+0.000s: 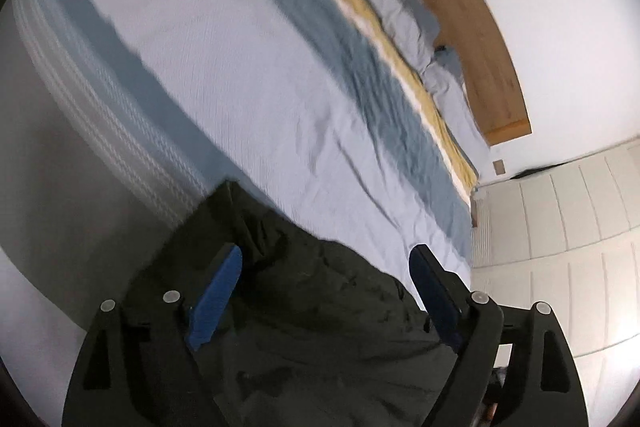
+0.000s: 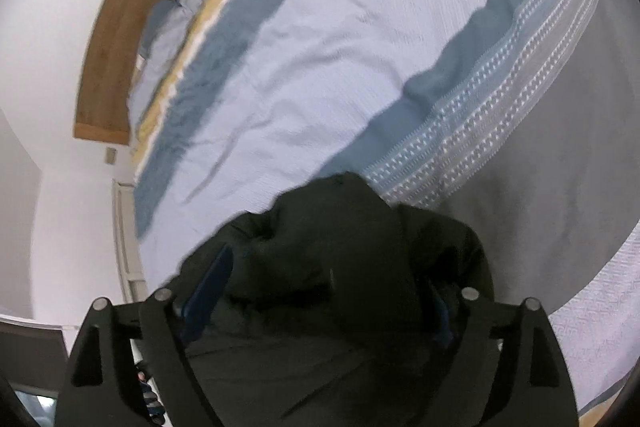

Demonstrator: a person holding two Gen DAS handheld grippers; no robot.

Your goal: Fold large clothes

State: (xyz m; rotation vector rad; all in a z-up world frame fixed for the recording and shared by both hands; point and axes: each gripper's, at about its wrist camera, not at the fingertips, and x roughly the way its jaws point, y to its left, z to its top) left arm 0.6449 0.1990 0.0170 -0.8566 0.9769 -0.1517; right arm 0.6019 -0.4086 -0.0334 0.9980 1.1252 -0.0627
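Filling most of both views, the bed (image 1: 248, 75) carries a pale blue cover with darker blue bands, a yellow strip and pillows (image 1: 404, 11) against a wooden headboard (image 1: 460, 3); the patterned mattress edge (image 2: 460, 143) marks the near side. White wall and panelled cupboard doors (image 1: 560, 227) close the room behind.

The dark garment (image 1: 304, 307), black or very dark green, lies bunched at the near edge of the bed, right under both tools. In the right wrist view its mass (image 2: 340, 259) humps up and spills toward the mattress edge.

The left tool (image 1: 326, 267) stands with jaws wide apart, blue pads clear of the cloth, which lies below and between them without being pinched. The right tool (image 2: 332, 279) is likewise spread; its left pad shows free, while its right pad is half buried behind a fold, so contact there cannot be ruled out, though no pinch is visible.

What the next move seems to turn on: the garment sits directly beneath and slightly ahead of each tool, neither hand clearly nearer. Its long axis cannot be read, since it is crumpled and its lower part is cut off by the frames. Sleeves, collar and hem are indistinguishable, and motion blur softens everything.
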